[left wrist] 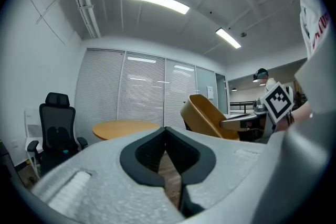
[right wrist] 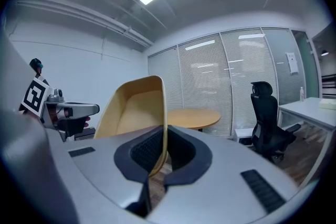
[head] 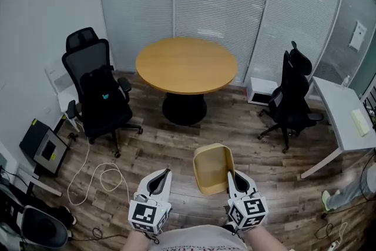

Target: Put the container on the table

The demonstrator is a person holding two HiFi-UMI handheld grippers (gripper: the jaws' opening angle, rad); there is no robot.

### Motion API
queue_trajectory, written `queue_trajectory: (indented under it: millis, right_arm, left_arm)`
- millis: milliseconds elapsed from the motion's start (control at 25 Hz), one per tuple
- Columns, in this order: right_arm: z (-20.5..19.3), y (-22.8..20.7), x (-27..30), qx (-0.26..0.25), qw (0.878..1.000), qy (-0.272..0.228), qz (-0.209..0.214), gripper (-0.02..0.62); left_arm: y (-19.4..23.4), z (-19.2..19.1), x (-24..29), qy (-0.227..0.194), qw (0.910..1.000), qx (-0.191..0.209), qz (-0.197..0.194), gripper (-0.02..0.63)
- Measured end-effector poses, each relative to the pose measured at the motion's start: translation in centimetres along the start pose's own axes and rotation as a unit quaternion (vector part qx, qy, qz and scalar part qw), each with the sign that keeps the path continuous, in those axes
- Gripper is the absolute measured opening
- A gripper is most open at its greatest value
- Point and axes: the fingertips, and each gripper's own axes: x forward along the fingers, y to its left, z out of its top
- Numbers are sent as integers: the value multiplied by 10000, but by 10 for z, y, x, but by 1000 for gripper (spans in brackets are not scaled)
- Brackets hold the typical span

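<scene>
Nearest of all, two grippers are being held out low and side by side at the bottom of the head view. On one side, the left gripper [head: 167, 172] is being carried empty, its jaws being pressed together with nothing between them. On the other, the right gripper [head: 230, 175] is being clamped onto the container [head: 211, 166], whose thin tan side wall is being pinched between the pads. That container is being held in the air above the wooden floor [head: 247, 132], tipped off upright, with its hollow inside being shown to the head view. Ahead, and well apart from it, the round table [head: 187, 64] is being framed by a black chair [head: 97, 91] at the left and a second chair [head: 294, 97] at the right, while a white cable [head: 97, 176] is being seen looping over the boards at the left
</scene>
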Motion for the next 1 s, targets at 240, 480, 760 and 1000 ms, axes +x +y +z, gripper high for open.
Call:
queue_trajectory:
  millis: [240, 480, 760, 1000]
  right_arm:
    - [-7, 5, 15, -46, 9998, 158, 60, 18]
    - [-6, 7, 45, -65, 9992, 320, 208, 18]
    - [-4, -10, 106, -18, 9976, 362, 587, 18]
    - [16, -51, 172, 6, 9947, 351, 968, 18]
  left_arm:
    - [12, -10, 2, 73, 9999, -116, -1, 6]
    - [31, -18, 15, 185, 9995, -249, 72, 6]
    - [56, -26, 51, 295, 9984, -252, 420, 6]
    - [77, -12, 111, 281, 9954, -245, 879, 6]
